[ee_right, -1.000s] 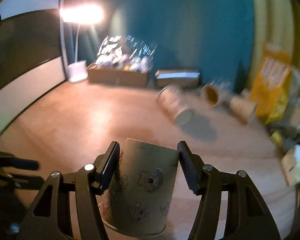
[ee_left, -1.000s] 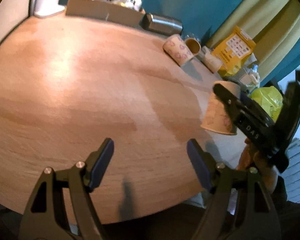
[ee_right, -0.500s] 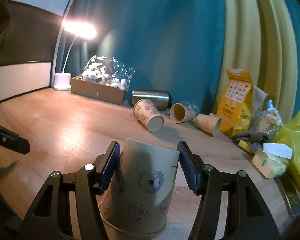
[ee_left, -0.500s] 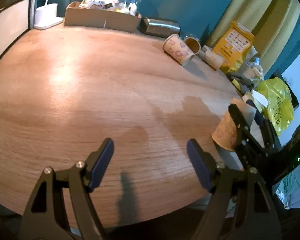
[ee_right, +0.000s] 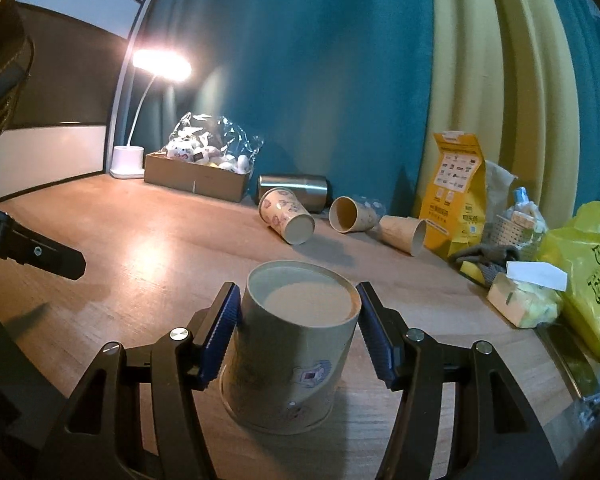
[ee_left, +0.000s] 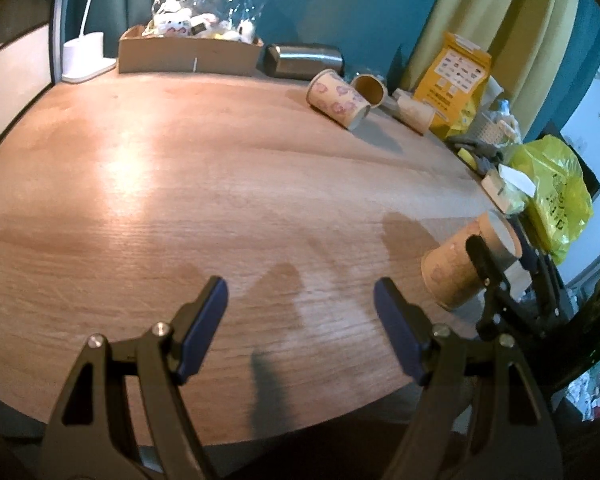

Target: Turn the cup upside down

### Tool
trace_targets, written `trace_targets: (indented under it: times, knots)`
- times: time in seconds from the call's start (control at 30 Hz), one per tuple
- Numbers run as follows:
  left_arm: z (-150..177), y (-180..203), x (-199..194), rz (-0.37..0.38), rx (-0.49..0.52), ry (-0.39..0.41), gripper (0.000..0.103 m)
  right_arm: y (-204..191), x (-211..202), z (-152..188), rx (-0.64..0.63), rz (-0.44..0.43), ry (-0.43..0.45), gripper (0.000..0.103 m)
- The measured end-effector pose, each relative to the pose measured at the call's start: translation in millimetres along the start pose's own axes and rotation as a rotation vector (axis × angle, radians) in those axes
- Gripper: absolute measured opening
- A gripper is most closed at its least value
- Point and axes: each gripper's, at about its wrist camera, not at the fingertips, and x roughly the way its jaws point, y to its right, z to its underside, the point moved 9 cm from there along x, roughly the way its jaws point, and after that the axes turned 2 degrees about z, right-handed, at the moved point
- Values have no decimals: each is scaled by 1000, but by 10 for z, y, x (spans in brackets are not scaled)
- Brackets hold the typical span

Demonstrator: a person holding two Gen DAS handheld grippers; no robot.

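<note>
Blue ribbed pads of the right hand-held gripper (ee_right: 298, 330) flank the paper cup (ee_right: 288, 356) at lower centre, touching or nearly touching its sides; whether they still press cannot be told. It stands mouth-down on the wooden desk (ee_right: 148, 248), base up. Judged best: part the pads evenly and withdraw straight, so the light cup isn't dragged. Left hand-held gripper (ee_left: 300, 316) hangs released, holding nothing.
</note>
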Motion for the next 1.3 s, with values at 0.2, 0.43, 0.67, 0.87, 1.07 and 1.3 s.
trace_targets:
  times: [0.2,0.43,0.67,0.87,1.07,1.3]
  knots:
    - [4,64,-65,-18,20,32,77,24,6,27,28,-17,-19,62]
    - [-39,130,-175,-38,36,66,77,105,14,4,101,-50,-77,76]
    - [-105,324,-425,-48,88,144,77,176,-134,-141,135,-62,-149,79]
    - [-72,491,-674,-32,114,196,77,230,-382,-260,158,-62,-179,79]
    - [18,650,-1011,-14,107,275,95,297,-661,-338,176,-52,-187,79]
    - [64,761,-1313,-51,155,349,95,298,-930,-381,198,-60,-186,79]
